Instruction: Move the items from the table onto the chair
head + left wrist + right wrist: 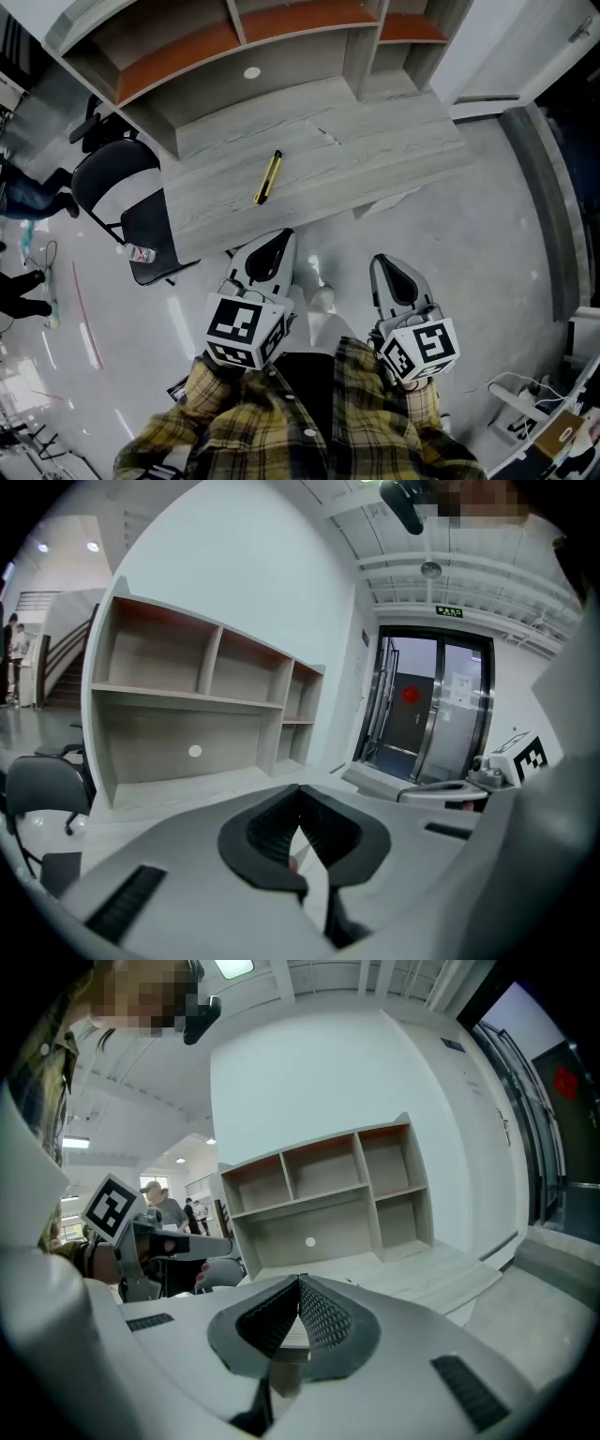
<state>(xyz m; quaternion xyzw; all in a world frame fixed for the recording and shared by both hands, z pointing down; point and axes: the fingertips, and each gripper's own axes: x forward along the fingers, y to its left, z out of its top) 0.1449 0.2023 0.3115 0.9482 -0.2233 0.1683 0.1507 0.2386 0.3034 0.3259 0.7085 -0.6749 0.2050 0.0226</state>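
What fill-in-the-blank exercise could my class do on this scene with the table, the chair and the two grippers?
1. The utility knife on the table is coloured ____.
2. In the head view, the black chair stands at the table's ____ end.
3. The jaws of the left gripper and of the right gripper are both ____.
Missing words: yellow; left; shut.

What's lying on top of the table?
A yellow utility knife lies on the table. A shelf unit stands at its back; its boards hide parts of the compartments.
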